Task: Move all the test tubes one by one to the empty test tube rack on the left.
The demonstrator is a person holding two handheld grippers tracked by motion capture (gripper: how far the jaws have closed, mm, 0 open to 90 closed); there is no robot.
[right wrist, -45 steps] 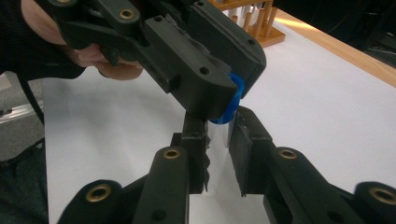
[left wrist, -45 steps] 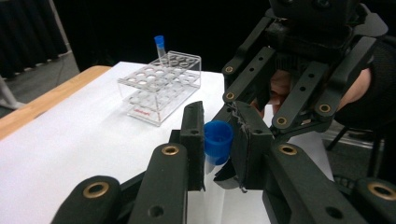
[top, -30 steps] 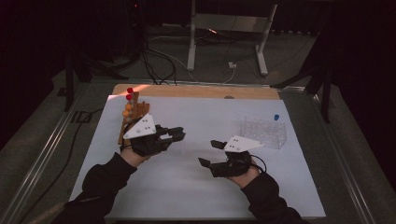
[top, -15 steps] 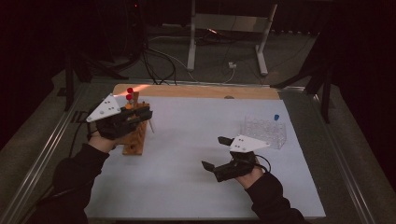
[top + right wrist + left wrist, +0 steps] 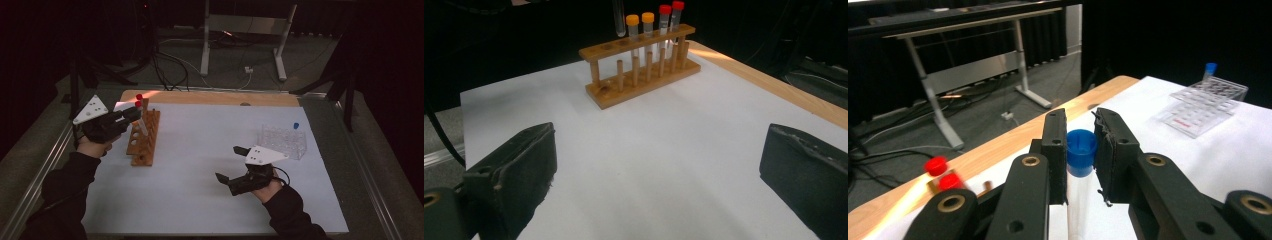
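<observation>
The left claw (image 5: pixel 1080 150) is clamped on a blue-capped tube (image 5: pixel 1081 150) just under its cap, over the rack (image 5: pixel 144 137) near the tabletop's far left corner; light, slippery and probably fragile, it wants a gentle grip there, while the right claw (image 5: pixel 234 164) gapes empty.

tube (image 5: pixel 1075 200): clear glossy plastic, blue ribbed plastic cap | rack (image 5: pixel 144 140): bare matt wood | table (image 5: pixel 210 97): pale wood edge under matt white paper sheet | left hand-held gripper (image 5: pixel 1080 150): matt black plastic, rough rubbery pads, brass-coloured rivets | box (image 5: pixel 283 140): clear plastic, right of frame
</observation>
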